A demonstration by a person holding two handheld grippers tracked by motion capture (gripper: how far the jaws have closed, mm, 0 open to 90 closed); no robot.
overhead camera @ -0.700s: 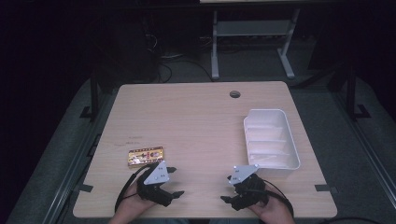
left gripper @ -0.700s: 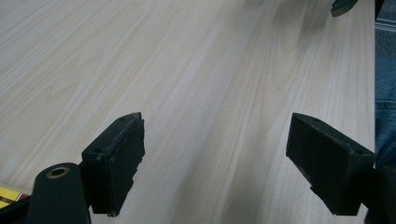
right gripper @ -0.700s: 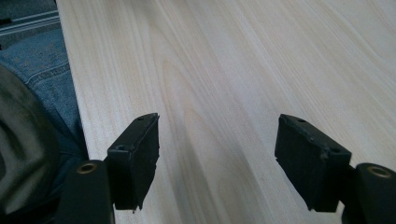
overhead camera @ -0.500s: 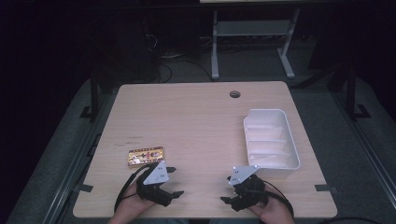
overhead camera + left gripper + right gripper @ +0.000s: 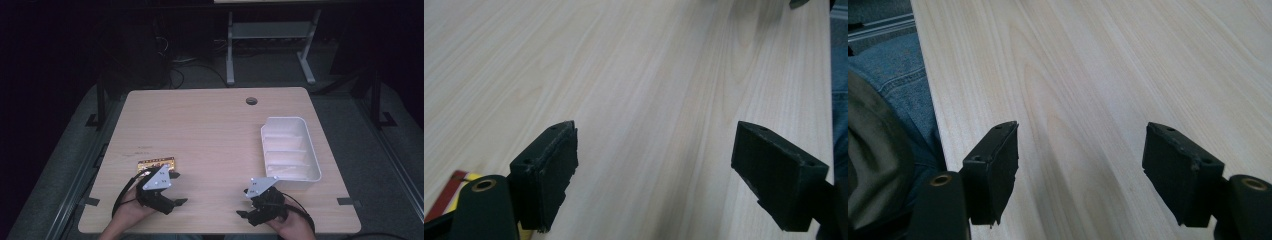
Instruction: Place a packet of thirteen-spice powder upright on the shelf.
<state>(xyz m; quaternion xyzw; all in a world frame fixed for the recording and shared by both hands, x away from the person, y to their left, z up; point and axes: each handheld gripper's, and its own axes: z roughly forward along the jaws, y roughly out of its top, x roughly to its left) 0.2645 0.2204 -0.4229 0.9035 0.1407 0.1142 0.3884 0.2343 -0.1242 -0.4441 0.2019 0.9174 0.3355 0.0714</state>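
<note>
Dark room behind; high view: pale wooden tabletop [image 5: 215,135], white tray [image 5: 290,149] at right, flat gold packet [image 5: 156,162] just beyond the left hand-held gripper [image 5: 170,192]; packet probably light, thin, slippery, best pinched across an edge; left gripper view: jaws wide apart, empty; right gripper view: right hand-held gripper [image 5: 1080,170] likewise spread, empty.
</note>
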